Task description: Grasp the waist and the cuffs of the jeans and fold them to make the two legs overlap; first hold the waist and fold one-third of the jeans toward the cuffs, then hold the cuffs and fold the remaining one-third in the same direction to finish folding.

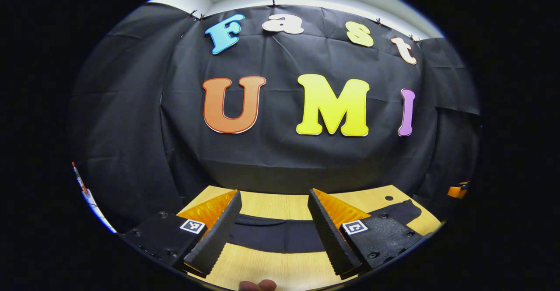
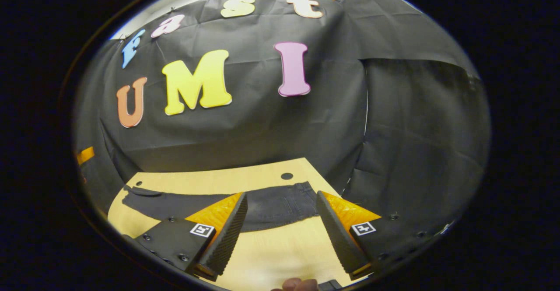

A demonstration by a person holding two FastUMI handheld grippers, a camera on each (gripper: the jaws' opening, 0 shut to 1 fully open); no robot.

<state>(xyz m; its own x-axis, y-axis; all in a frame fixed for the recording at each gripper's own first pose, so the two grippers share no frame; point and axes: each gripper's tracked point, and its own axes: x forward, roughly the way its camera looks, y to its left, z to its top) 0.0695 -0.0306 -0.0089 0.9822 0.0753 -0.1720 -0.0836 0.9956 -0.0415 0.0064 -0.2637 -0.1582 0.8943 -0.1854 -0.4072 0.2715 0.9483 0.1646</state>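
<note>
Lying flat across the wooden table (image 2: 262, 256), the dark jeans (image 2: 271, 205) stretch sideways — bare tabletop before and behind. Left gripper (image 1: 274, 234) and right gripper (image 2: 280, 234) hover above, fingers wide, holding nothing — square markers on both.

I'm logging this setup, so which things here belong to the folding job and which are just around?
For the job:
jeans
left gripper
right gripper

Just around:
wooden table
orange object at the table's edge
</note>
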